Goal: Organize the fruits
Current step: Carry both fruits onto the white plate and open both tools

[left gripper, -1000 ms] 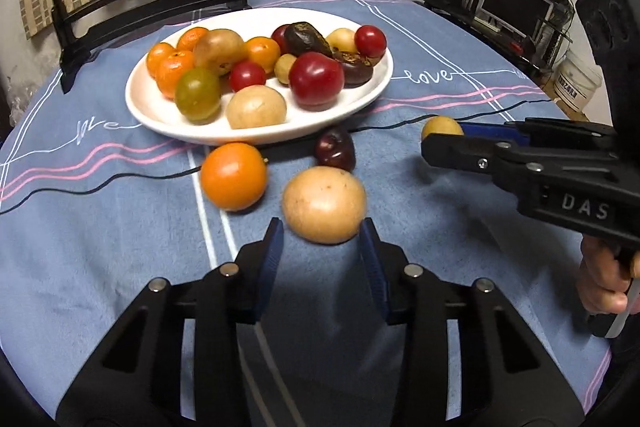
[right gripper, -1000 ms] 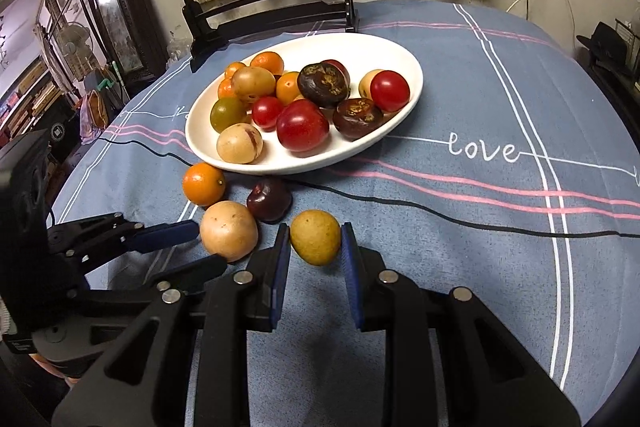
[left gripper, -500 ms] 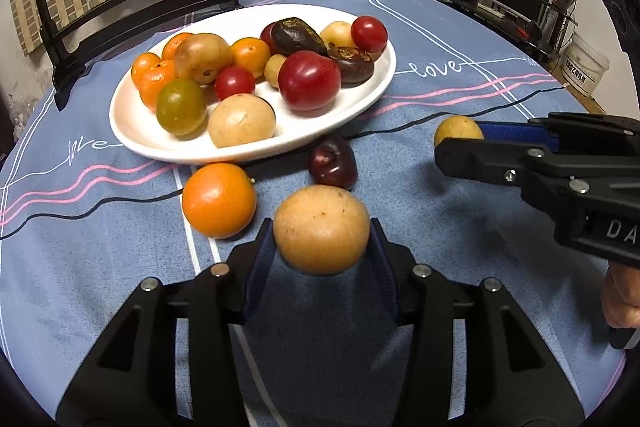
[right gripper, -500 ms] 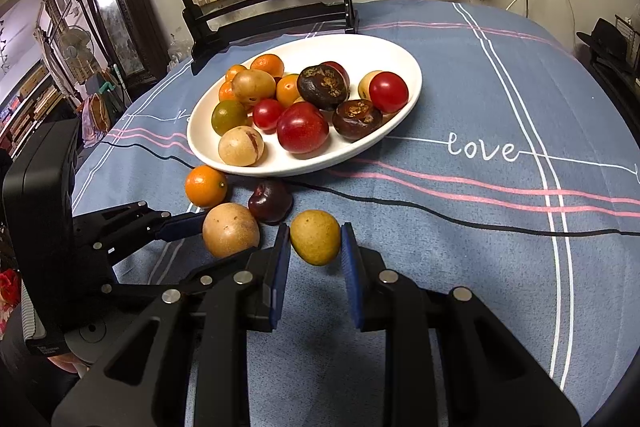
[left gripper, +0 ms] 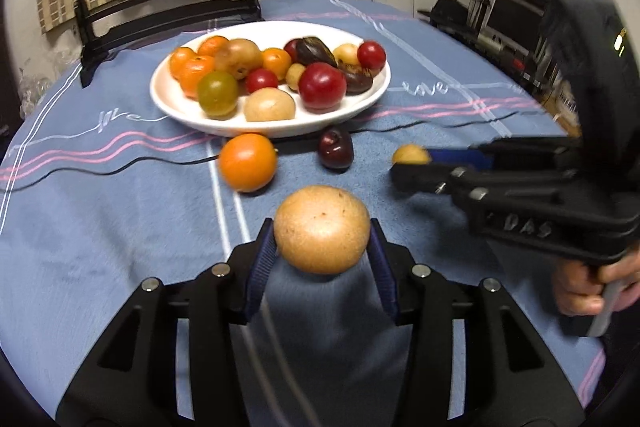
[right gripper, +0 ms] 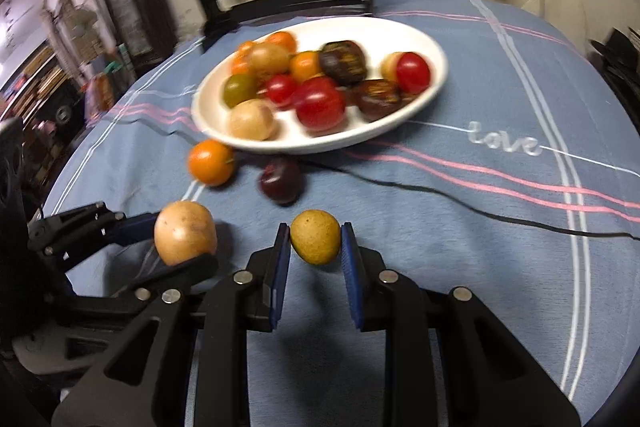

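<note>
Left gripper: pinching the large tan fruit across its widest girth, one blue pad on each flank, raised clear of the blue tablecloth. Right gripper: pressed against the small yellow fruit on both sides, likewise clear of the cloth. Both held fruits near the front of the table, short of the white plate.

Handling, by judgement: round, smooth-skinned, light, firm but bruisable. Prone to rolling out of flat pads if gripped off-centre. Best taken at the equator, pads opposite each other, with moderate pressure only. Release low over the plate, into a gap, to avoid knocking the pile or starting a roll toward the rim.

Count, left wrist view:
- In grippers: two, one per gripper.
- Loose on the cloth: two, namely one orange fruit and one dark red fruit, both just in front of the plate.
- On the plate: about fourteen. Roughly four orange, two tan, one green, three red, two dark brown, two pale yellow. Exact count uncertain where pieces overlap.
- Plates: one.

Remaining to move, by judgement: four.
</note>
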Demonstrator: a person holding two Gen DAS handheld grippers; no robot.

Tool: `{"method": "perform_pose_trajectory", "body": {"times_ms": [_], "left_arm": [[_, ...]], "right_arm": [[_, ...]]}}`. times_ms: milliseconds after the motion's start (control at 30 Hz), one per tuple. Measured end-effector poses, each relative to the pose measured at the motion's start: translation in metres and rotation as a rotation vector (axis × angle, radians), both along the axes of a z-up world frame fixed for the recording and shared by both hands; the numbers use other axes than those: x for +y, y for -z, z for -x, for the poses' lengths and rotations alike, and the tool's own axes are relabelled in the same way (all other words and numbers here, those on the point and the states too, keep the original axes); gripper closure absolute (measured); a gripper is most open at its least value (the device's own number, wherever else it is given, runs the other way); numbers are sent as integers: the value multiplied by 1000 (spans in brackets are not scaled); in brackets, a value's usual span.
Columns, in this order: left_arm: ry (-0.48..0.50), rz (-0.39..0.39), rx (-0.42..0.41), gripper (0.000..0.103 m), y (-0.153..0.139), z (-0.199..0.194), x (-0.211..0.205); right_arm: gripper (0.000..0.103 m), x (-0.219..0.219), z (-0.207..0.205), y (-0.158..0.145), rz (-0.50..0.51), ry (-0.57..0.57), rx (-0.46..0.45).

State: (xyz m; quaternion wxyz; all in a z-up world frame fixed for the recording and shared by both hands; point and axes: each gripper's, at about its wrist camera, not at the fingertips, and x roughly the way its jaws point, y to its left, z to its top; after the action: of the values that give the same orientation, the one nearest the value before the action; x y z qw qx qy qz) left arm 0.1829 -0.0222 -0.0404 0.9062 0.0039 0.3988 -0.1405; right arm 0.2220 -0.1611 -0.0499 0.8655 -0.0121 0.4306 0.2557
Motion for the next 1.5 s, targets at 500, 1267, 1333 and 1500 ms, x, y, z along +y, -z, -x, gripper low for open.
{"method": "perform_pose_trajectory", "body": {"times_ms": [500, 1267, 1333, 1500], "left_arm": [[-102, 66, -119, 56, -69, -137, 46], [-166, -24, -182, 10, -75, -148, 46], [-179, -13, -192, 8, -79, -129, 50], [-224, 37, -194, 4, -78, -73, 59]], "right_arm": [[77, 11, -70, -53, -159, 121, -223], [45, 13, -104, -47, -110, 152, -200], [45, 14, -90, -54, -93, 146, -215], [44, 13, -48, -63, -80, 146, -246]]}}
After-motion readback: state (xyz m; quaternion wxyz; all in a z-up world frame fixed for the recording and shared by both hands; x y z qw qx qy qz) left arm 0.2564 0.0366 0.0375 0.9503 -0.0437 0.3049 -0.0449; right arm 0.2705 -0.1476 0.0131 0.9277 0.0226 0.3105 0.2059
